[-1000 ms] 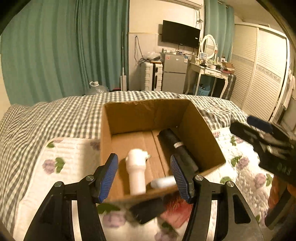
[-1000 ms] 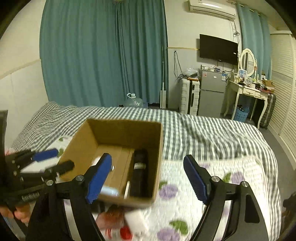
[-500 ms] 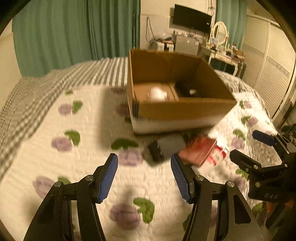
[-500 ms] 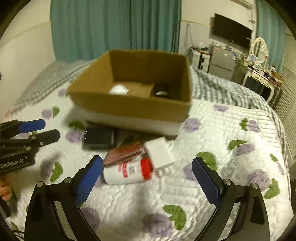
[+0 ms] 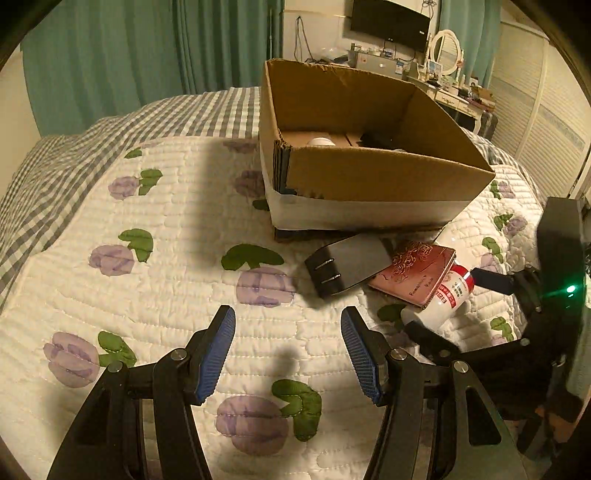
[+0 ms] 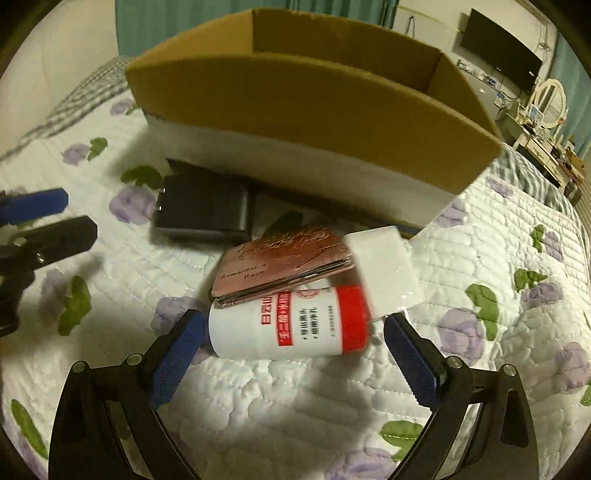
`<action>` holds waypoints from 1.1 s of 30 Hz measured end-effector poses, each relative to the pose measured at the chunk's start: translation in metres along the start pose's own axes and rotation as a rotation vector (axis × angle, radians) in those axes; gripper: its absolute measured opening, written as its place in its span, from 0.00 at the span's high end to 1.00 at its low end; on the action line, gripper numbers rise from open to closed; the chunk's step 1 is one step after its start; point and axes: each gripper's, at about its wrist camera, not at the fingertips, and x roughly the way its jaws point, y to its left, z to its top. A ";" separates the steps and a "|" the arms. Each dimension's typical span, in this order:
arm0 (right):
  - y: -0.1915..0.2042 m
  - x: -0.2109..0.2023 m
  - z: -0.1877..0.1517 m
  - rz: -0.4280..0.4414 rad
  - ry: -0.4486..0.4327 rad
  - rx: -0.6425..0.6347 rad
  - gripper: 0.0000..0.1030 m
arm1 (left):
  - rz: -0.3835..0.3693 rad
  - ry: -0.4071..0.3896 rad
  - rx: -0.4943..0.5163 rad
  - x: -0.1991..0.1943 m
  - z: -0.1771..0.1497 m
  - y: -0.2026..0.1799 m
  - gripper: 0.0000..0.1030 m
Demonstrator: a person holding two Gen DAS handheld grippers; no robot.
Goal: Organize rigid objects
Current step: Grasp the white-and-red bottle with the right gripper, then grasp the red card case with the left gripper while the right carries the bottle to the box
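A cardboard box (image 5: 369,173) (image 6: 314,99) stands on the quilted bed; a white object (image 5: 320,141) and a black one (image 5: 376,139) show inside it. In front of it lie a black charger (image 5: 347,267) (image 6: 203,212), a pink case (image 5: 417,275) (image 6: 280,260), a white bottle with a red label (image 5: 441,301) (image 6: 291,326) and a white block (image 6: 384,273). My right gripper (image 6: 293,356) is open, its fingers on either side of the bottle, which lies on its side. My left gripper (image 5: 288,354) is open and empty, just short of the charger.
The bed has a white floral quilt (image 5: 147,277) and a grey checked cover (image 5: 55,162) behind it. Teal curtains, a TV (image 5: 389,16), a dressing table with a mirror (image 5: 447,48) and wardrobe doors stand beyond the bed.
Both grippers have dropped from above the box to the items in front of it. The right gripper has moved in around the bottle. The left has come closer to the charger.
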 end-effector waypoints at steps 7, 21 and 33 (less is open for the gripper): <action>0.005 0.001 -0.001 -0.005 -0.005 -0.013 0.26 | 0.008 0.012 0.005 0.004 -0.001 -0.002 0.39; -0.071 -0.079 0.014 -0.056 -0.147 0.100 0.26 | -0.029 0.025 0.087 0.006 -0.002 -0.048 0.39; -0.120 -0.055 0.024 -0.046 -0.082 0.091 0.26 | -0.074 0.103 0.192 0.056 0.003 -0.118 0.39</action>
